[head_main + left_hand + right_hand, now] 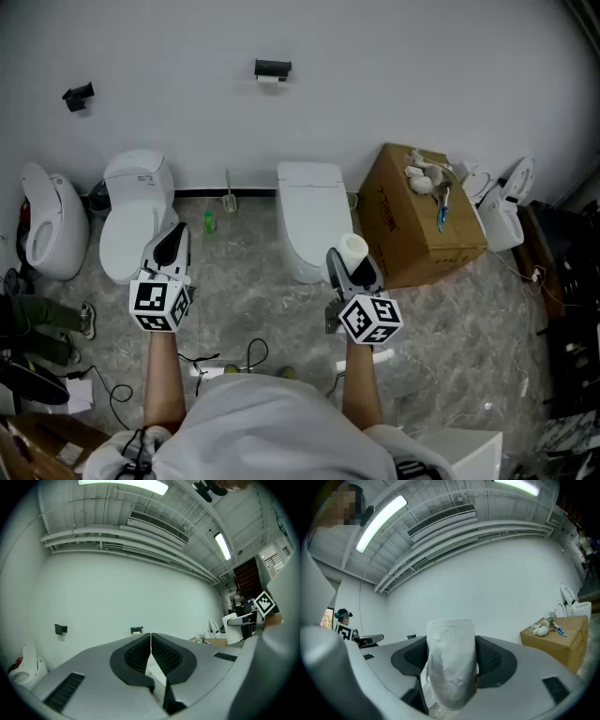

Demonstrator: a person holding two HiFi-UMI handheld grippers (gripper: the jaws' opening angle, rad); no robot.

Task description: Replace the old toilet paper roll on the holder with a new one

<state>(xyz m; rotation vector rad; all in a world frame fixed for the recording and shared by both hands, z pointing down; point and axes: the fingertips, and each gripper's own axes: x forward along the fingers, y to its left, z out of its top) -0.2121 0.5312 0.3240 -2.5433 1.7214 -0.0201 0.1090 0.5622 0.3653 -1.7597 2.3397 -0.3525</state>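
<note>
Toilet paper roll [450, 663]: one new white roll, wrapped in thin film, stands upright between the jaws of the right gripper [451, 660]. In the head view it shows as a white cylinder at that gripper's tip, in front of the middle toilet.
Holder [272, 67]: black, on the wall [422, 66] at 12 o'clock, well apart from both grippers. A sliver of white shows under it.
Right gripper jaws: spread wide and clamped on the roll, pads pressing its two sides.
Left gripper [150, 639] jaws: clenched together, pads touching, nothing between them.
Container: one cardboard box [412, 234] at 2 o'clock of the right gripper, just beside the middle toilet. What is inside cannot be told.
On the box: one pale lumpy thing [424, 174] and one blue item [442, 211] lie on its top.
Toilets [314, 220]: four along the wall, two at 9 to 10 o'clock, one at 12, one at 3 past the box.
Other wall fitting: one black fixture [78, 96] at 10 o'clock.
Green bottle [209, 222]: one, on the floor [253, 300] between the second and third toilets.
Cables [234, 361]: loose loops on the floor between the arms.
Forearms [164, 375]: two, bare, reaching from 6 o'clock side by side; both grippers are held level, aimed at the wall.
Marker cube [159, 305]: one on each gripper, facing up.
</note>
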